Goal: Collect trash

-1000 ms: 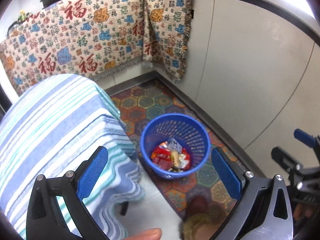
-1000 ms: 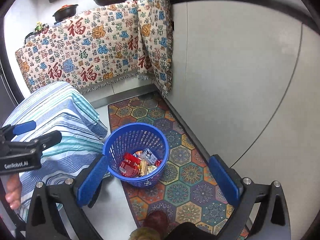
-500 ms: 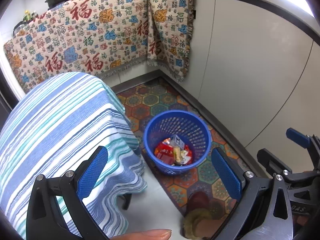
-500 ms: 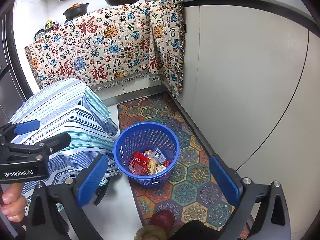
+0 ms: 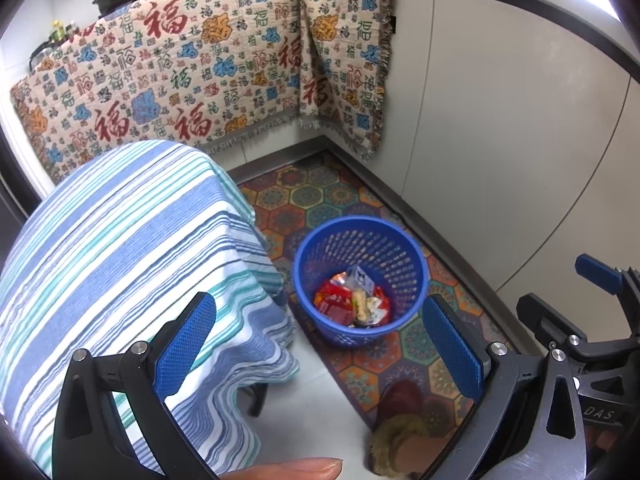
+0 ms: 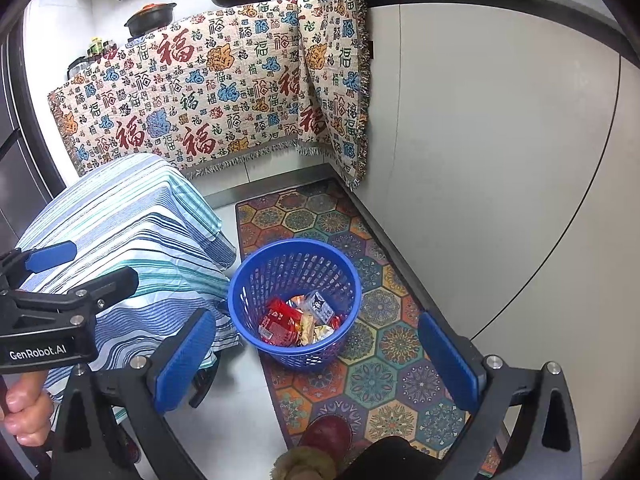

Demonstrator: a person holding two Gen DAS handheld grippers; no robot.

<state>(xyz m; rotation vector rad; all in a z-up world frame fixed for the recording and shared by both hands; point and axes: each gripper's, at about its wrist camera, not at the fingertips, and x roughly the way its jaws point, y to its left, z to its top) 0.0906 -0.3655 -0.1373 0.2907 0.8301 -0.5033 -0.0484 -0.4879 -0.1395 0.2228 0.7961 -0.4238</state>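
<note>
Kitchen floor: bin (image 5: 358, 280) holding wrappers (image 6: 298, 320) lies between both wide-open, empty grippers (image 5: 320, 344) (image 6: 316, 360); collecting looks finished, so next comes checking around for leftovers.

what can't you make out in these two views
- Wrappers in the blue basket: print too small to read in either view; lower ones are buried.
- Under the striped tablecloth: table hidden by the cloth.
- Right gripper in the left view: cut off by the edge.
- Shoe: cut off at the bottom edge.
</note>
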